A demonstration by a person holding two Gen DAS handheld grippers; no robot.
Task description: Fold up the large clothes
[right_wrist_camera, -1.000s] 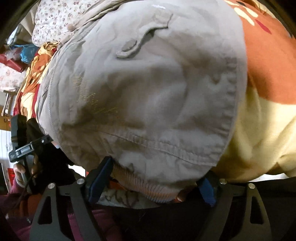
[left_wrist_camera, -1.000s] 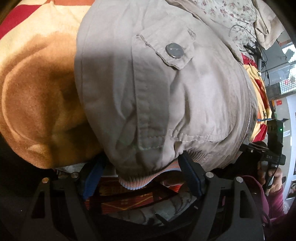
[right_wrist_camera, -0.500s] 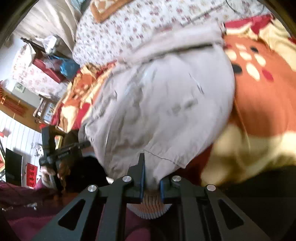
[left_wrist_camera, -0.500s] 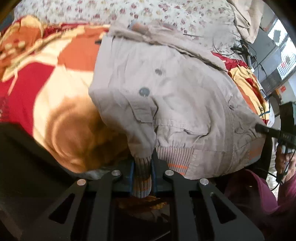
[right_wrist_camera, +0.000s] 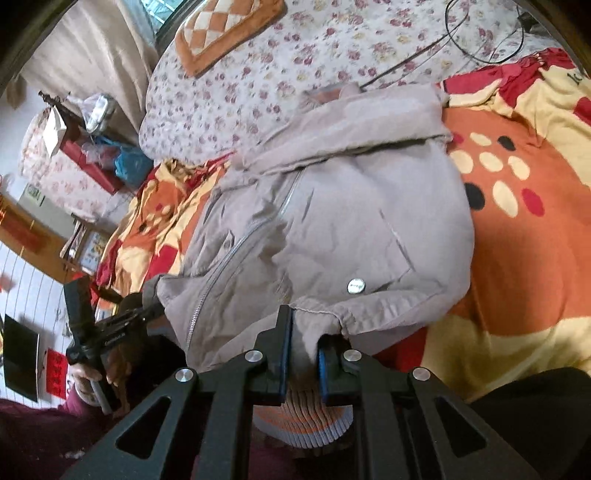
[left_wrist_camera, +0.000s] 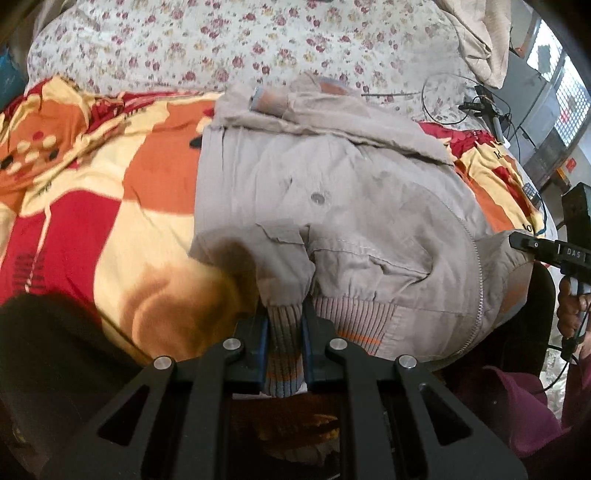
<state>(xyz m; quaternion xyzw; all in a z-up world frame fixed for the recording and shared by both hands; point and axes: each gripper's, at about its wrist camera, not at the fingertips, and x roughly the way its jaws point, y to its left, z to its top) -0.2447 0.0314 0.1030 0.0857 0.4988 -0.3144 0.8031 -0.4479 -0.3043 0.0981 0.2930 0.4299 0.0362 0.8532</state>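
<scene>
Beige jacket (left_wrist_camera: 351, 229) lies zipped, front up, on a bed, filling the centre of both wrist views, collar toward the top of the frame, ribbed hem toward the bottom. Left gripper (left_wrist_camera: 284, 328) at lower centre of the left wrist view, jaws narrow and clamped on a bunched piece of the ribbed hem (left_wrist_camera: 282, 354), striped grey with an orange and a blue band; hem corner lifted off the bed. Right gripper (right_wrist_camera: 303, 347) at lower centre of the right wrist view, jaws also narrow, pinching the other hem corner, ribbed knit (right_wrist_camera: 303, 413) hanging out below the pads. Snap button (right_wrist_camera: 356, 286) just above the right gripper; another snap (left_wrist_camera: 317, 198) mid-jacket in the left view. Zipper (left_wrist_camera: 476, 266) runs down the right side of the left view. Under the jacket, a red, orange and cream blanket (left_wrist_camera: 92, 206); beyond the collar, a floral sheet (left_wrist_camera: 184, 48) across the top of the frame. Black cable (left_wrist_camera: 443, 99) on the sheet at upper right. Checked orange cushion (right_wrist_camera: 225, 29) at top of the right view. Each view shows the other gripper's handle held by a hand at the frame edge; maroon sleeve (left_wrist_camera: 524, 406) lower right.
</scene>
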